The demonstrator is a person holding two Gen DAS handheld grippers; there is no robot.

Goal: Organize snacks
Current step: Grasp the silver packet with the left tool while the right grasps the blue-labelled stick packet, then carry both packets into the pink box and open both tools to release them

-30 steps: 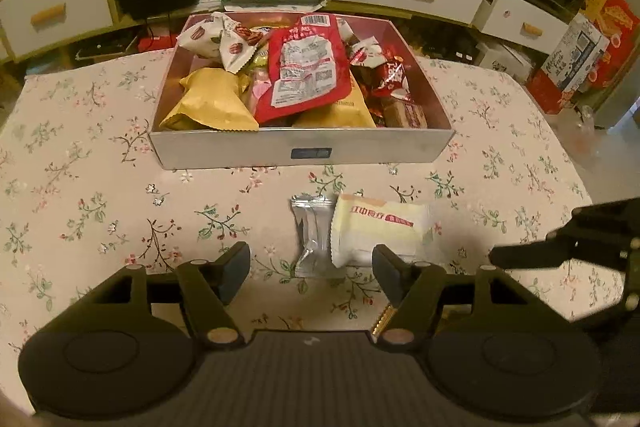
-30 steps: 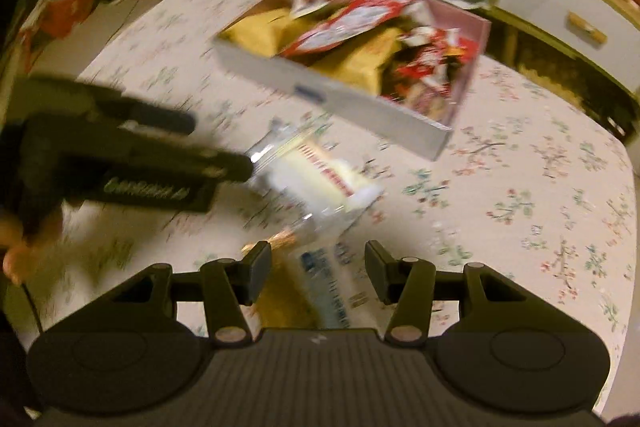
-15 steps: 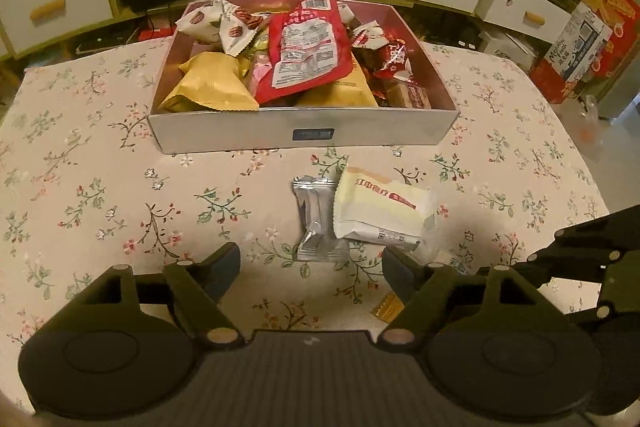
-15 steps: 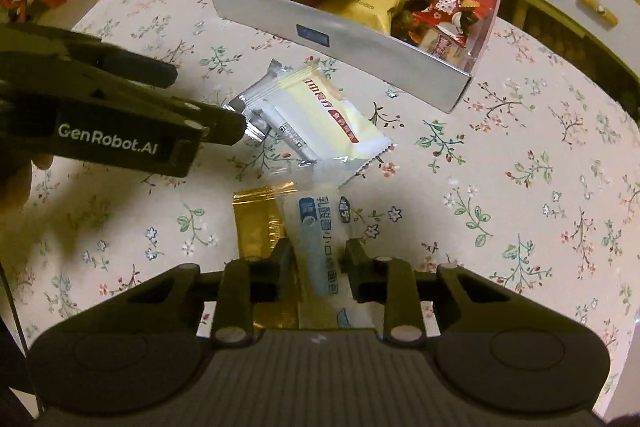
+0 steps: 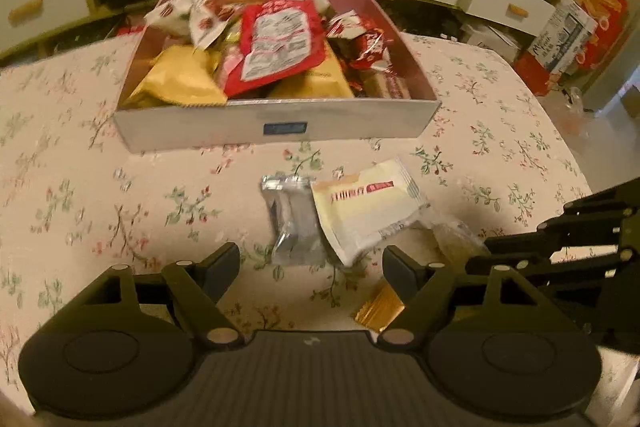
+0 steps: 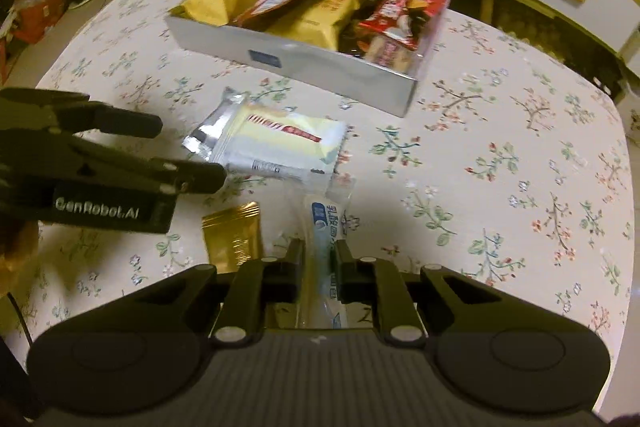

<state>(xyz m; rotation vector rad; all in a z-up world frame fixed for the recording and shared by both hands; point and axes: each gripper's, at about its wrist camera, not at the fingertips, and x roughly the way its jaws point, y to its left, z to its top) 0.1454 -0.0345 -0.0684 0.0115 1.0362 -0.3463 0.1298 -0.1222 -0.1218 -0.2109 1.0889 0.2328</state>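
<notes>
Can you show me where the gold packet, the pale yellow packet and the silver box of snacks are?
gold packet (image 6: 234, 237), right wrist view, middle of its foil face.
pale yellow packet (image 6: 280, 145), right wrist view, centre of its top face.
silver box (image 5: 276, 129), left wrist view, its near wall.

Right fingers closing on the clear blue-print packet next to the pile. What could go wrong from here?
1. The right gripper is closing on the clear packet along a narrow strip; slick film could slip on the lift.
2. The cream packet seems to overlap its far end and may get dragged.
3. The snack box is heaped already; another packet may slide off.
</notes>
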